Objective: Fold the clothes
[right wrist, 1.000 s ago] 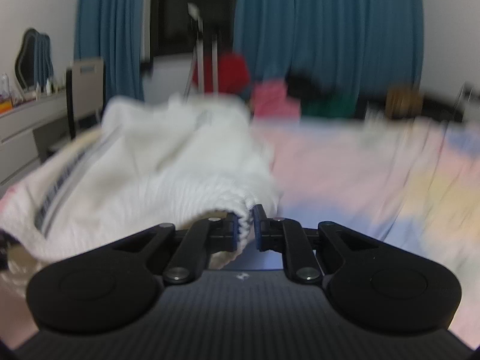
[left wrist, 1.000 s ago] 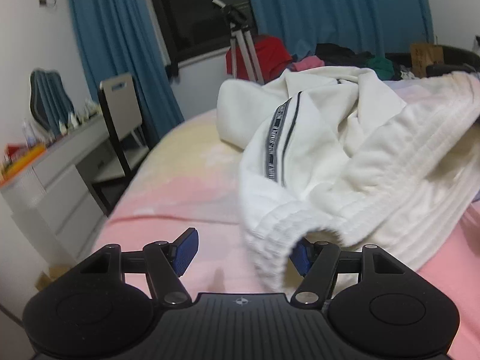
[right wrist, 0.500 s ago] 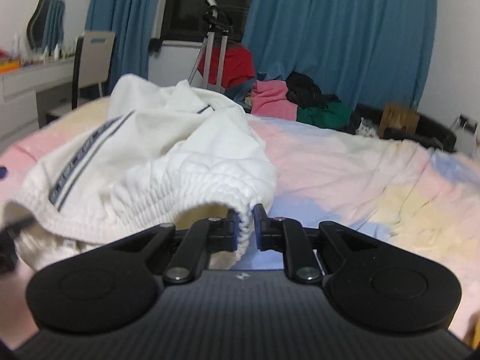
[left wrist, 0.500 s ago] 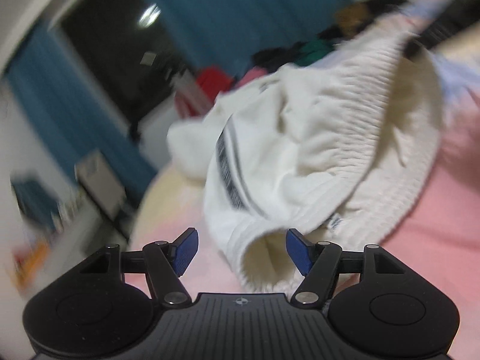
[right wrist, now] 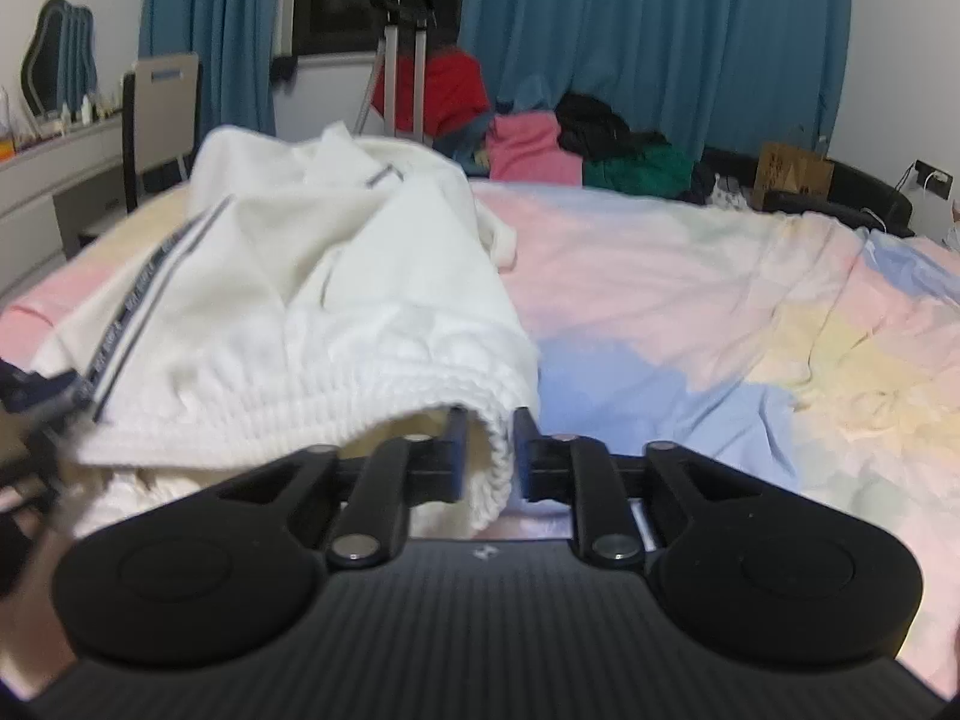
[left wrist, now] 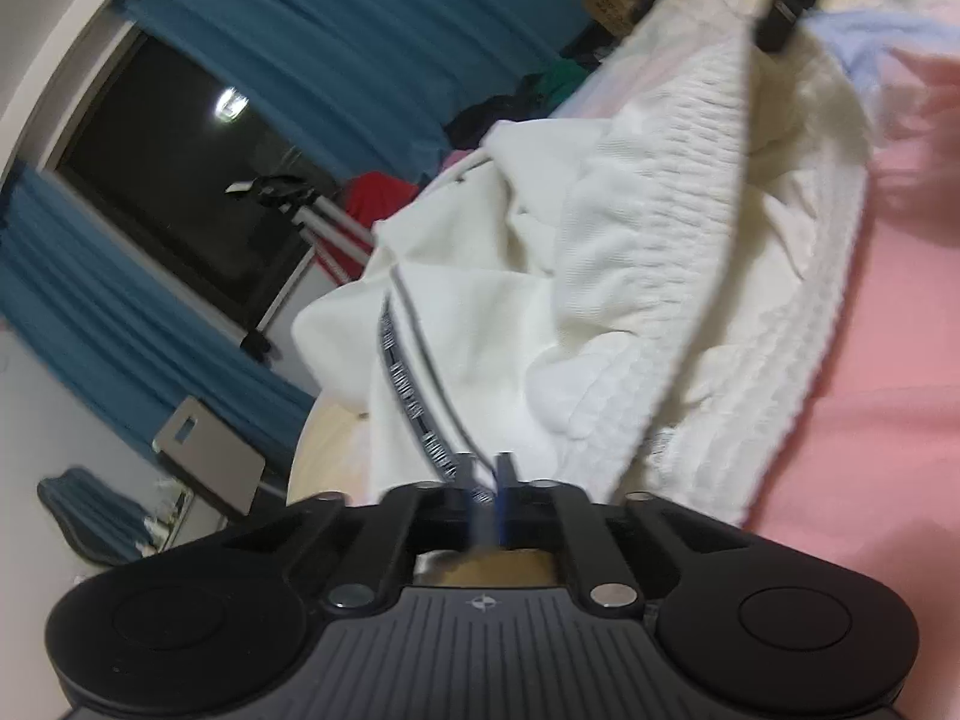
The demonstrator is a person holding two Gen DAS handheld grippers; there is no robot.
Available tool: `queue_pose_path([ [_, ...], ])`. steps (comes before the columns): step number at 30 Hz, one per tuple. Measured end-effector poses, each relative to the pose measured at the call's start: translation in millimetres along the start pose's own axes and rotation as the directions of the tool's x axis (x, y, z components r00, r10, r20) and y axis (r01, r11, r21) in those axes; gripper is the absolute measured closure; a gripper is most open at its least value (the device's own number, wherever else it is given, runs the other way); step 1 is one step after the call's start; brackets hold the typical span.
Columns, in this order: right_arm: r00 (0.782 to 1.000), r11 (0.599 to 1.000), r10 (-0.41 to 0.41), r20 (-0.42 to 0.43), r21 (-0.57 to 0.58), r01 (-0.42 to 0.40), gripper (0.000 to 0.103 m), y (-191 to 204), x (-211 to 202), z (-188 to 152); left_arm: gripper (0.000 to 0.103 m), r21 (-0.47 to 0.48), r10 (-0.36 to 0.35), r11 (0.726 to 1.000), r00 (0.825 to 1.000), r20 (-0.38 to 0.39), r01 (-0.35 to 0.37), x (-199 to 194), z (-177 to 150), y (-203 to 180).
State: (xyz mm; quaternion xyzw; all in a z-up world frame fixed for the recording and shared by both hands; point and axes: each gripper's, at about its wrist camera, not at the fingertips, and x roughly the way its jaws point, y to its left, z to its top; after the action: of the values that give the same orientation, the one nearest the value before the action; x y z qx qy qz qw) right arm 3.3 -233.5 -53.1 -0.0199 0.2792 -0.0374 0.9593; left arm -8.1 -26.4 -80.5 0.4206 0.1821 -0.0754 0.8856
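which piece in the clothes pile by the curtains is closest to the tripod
The red garment, directly behind the tripod legs. The pink one, the black one and the green one lie further right.

— How many garments do I have in the tongs?

— One, the white pants [right wrist: 336, 300], with one dark printed stripe [right wrist: 129, 306] down the side.

— And tongs?

— Two: my left gripper [left wrist: 485, 480] and my right gripper [right wrist: 487, 450], two fingers each.

— What else do I count?

— One bed sheet [right wrist: 690, 312], one tripod [right wrist: 399, 60], one chair [right wrist: 162, 114], one cardboard box [right wrist: 795, 174], one mirror [right wrist: 57, 60], two blue curtains [right wrist: 648, 30] flanking one window [left wrist: 180, 180].

— The clothes pile [right wrist: 576, 150] behind?

— Too jumbled to count.
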Motion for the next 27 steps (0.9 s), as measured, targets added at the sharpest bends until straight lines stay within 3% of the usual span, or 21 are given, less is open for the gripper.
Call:
queue_pose_path([
  [3,1.000,1.000,-0.003,-0.026,-0.012,0.003,0.063,0.9,5.3,-2.2,0.103,-0.191,0.015,0.982,1.000,0.001,-0.014,-13.9,-2.5,32.0],
  [5,1.000,1.000,0.002,-0.023,-0.028,-0.003,0.063,3.2,4.6,-2.9,0.103,-0.382,0.031,0.923,1.000,-0.008,-0.031,-25.2,-8.6,65.1],
  [7,1.000,0.999,0.018,-0.013,-0.048,-0.018,0.063,7.0,2.1,-3.2,0.103,-0.538,0.051,0.841,0.998,-0.037,-0.063,-33.8,-18.2,97.3],
  [10,1.000,0.993,0.026,0.006,-0.117,-0.025,0.055,18.7,-1.2,-5.0,0.103,-0.593,0.057,0.800,0.995,-0.083,-0.095,-35.4,-31.7,121.0],
  [12,1.000,0.986,0.000,0.008,-0.166,0.002,0.054,26.2,0.6,-7.4,0.102,-0.587,0.022,0.807,0.996,-0.081,-0.066,-36.4,-35.4,125.5],
  [14,1.000,0.986,-0.012,0.001,-0.166,0.012,0.055,24.6,2.9,-7.2,0.099,-0.541,-0.011,0.841,0.998,-0.055,-0.020,-40.5,-30.6,119.7],
  [18,1.000,0.995,-0.013,-0.009,-0.098,0.012,0.057,11.9,2.4,-2.9,0.079,-0.421,-0.110,0.900,0.993,0.032,0.113,-51.5,-18.0,94.0],
  [21,1.000,0.999,-0.007,-0.010,-0.049,0.006,0.057,4.7,0.4,-0.3,0.055,-0.321,-0.162,0.932,0.986,0.047,0.168,-54.4,-12.8,72.2],
  [27,1.000,0.999,0.027,-0.013,0.024,-0.027,0.057,-2.6,-0.5,2.2,0.051,-0.145,-0.176,0.974,0.984,0.005,0.175,-44.0,-15.1,28.1],
])
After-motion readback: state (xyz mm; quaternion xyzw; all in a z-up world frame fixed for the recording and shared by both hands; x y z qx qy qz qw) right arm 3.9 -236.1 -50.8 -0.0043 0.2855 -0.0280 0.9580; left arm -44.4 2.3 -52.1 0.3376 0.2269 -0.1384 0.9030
